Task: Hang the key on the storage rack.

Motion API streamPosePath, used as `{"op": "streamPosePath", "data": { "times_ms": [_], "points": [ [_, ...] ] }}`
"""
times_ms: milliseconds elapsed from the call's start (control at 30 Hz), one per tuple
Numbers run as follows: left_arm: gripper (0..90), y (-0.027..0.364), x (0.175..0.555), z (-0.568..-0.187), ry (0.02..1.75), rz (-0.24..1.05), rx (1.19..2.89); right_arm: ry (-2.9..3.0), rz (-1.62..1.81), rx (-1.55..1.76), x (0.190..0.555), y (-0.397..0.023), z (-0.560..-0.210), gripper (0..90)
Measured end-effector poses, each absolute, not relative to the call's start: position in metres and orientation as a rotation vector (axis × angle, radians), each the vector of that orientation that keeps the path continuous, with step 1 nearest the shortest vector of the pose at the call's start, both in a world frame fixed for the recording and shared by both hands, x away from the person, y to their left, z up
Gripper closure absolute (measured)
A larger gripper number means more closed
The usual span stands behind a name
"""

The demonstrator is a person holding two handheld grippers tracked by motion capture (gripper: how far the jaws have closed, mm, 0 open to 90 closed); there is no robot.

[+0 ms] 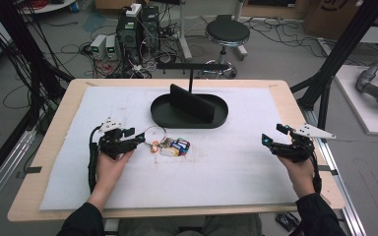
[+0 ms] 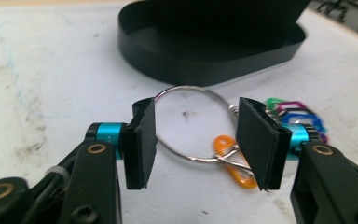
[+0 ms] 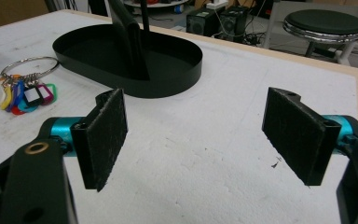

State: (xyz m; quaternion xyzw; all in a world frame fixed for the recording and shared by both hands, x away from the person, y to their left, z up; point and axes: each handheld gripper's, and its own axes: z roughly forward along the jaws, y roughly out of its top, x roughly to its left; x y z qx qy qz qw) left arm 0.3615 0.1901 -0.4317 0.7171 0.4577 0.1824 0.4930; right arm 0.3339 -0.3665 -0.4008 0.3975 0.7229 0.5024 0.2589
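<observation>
A silver key ring (image 1: 154, 132) with several coloured tags (image 1: 175, 146) lies on the white mat in front of the black oval tray (image 1: 160, 118). My left gripper (image 1: 139, 138) is open right at the ring. In the left gripper view the ring (image 2: 192, 87) shows between the gripper's (image 2: 198, 140) two pads, with an orange tag (image 2: 223, 145) under them and more tags (image 2: 298, 115) beyond the right pad. My right gripper (image 1: 271, 135) hovers open at the mat's right side, nothing between its pads (image 3: 103, 135); the ring (image 3: 28, 65) lies far to its left.
The tray carries an upright black divider (image 1: 192, 102) and a thin T-shaped post (image 1: 191, 73). The white mat (image 1: 236, 162) covers most of the wooden table (image 1: 59, 118). Behind the table stand a stool (image 1: 226, 33) and computer boxes with cables (image 1: 133, 34).
</observation>
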Motion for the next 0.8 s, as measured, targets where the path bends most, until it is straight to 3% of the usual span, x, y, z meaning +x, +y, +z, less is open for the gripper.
{"op": "streamPosePath", "data": {
  "times_ms": [300, 500, 733, 800],
  "points": [
    [56.9, 0.179, 0.377, -0.440, 1.280, 0.426, 1.797, 1.969, 1.360, 1.067, 0.338, -0.363, -0.402, 22.8],
    [57.4, 0.172, 0.384, -0.443, 1.343, 0.460, 1.825, 1.977, 1.359, 1.068, 0.339, -0.361, -0.403, 22.8],
    [67.0, 0.155, 0.387, -0.447, 1.323, 0.605, 1.952, 1.981, 1.357, 1.056, 0.340, -0.360, -0.403, 22.8],
    [77.0, 0.151, 0.385, -0.448, 1.286, 0.607, 1.969, 1.983, 1.356, 1.057, 0.340, -0.360, -0.403, 22.8]
  ]
}}
